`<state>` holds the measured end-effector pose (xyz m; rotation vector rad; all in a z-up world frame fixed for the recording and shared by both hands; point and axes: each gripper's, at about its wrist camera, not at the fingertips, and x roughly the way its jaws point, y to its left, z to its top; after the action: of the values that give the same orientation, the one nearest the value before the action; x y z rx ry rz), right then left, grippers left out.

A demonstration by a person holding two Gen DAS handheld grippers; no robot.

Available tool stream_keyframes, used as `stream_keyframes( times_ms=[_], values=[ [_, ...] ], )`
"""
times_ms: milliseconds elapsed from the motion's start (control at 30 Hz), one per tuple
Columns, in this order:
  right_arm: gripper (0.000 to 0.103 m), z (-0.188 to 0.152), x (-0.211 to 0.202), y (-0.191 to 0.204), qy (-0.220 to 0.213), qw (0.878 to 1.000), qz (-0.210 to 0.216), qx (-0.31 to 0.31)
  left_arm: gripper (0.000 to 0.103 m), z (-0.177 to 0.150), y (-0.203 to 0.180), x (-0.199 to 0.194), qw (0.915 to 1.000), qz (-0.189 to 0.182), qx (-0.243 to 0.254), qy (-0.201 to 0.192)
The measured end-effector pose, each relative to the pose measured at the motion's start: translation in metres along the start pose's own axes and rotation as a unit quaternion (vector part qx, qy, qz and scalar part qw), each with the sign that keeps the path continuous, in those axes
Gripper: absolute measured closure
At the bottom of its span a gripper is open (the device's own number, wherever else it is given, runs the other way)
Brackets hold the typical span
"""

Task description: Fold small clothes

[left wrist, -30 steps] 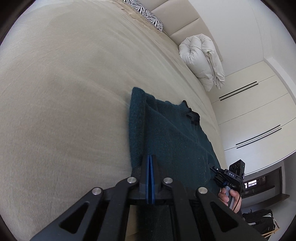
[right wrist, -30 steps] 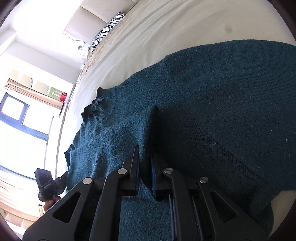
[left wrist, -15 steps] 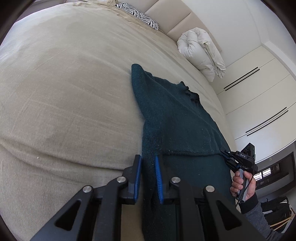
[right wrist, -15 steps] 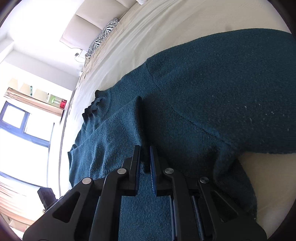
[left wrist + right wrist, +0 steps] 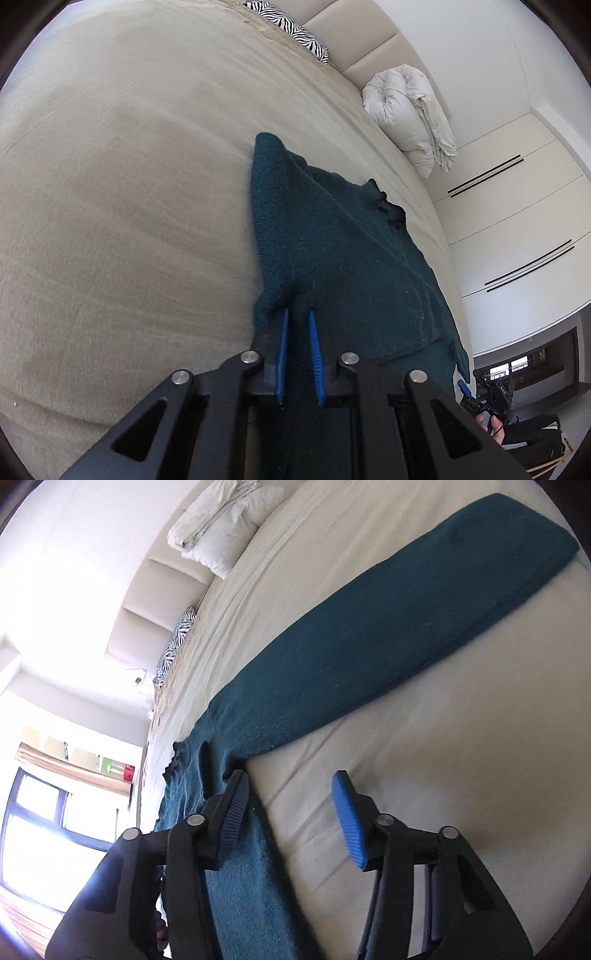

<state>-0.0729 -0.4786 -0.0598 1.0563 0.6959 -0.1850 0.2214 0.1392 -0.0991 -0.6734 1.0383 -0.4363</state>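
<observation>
The dark teal knit sweater [image 5: 332, 258] lies flat on the beige bed [image 5: 110, 221], one sleeve [image 5: 406, 627] stretched toward the upper right. It looks soft, limp and thick, best pinched at hem or cuff. The left gripper [image 5: 297, 354] is closing on its lower edge; the right gripper [image 5: 291, 812] is opening, empty, over bare sheet with ample room.

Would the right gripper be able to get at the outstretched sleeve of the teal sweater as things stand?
Probably yes. The right gripper, its jaws opening with only bare bed sheet between them, points toward the outstretched sleeve, which lies flat and uncovered, with nothing in between.
</observation>
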Motion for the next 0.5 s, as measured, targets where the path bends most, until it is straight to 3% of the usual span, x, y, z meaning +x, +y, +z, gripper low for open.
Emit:
stream_keyframes(
  times_ms=[133, 167, 200, 267, 400, 467, 500],
  values=[
    [0.046, 0.012, -0.026, -0.029, -0.023, 0.999, 0.011, 0.031, 0.094, 0.001, 0.003, -0.017, 0.9997, -0.015, -0.021, -0.007],
    [0.046, 0.012, -0.030, -0.032, -0.025, 0.999, 0.010, 0.031, 0.090, 0.003, -0.002, -0.024, 0.9996, -0.018, -0.013, -0.017],
    [0.046, 0.012, -0.033, -0.036, -0.024, 0.999, 0.009, 0.031, 0.078, 0.004, -0.006, -0.032, 0.9994, -0.023, -0.007, -0.027],
    [0.046, 0.011, -0.042, -0.044, -0.023, 0.999, 0.014, 0.034, 0.072, 0.008, -0.008, -0.040, 0.9989, -0.026, -0.004, -0.039],
    [0.046, 0.012, -0.048, -0.048, -0.023, 0.999, 0.019, 0.039, 0.072, 0.014, 0.001, -0.023, 0.9997, -0.002, -0.007, -0.025],
    [0.046, 0.014, -0.048, -0.051, -0.022, 0.999, 0.014, 0.043, 0.080, 0.008, 0.006, -0.012, 0.9993, 0.031, 0.007, -0.018],
    [0.046, 0.013, -0.046, -0.050, -0.023, 0.999, 0.012, 0.046, 0.080, 0.007, 0.007, -0.013, 0.9993, 0.029, 0.006, -0.022]
  ],
)
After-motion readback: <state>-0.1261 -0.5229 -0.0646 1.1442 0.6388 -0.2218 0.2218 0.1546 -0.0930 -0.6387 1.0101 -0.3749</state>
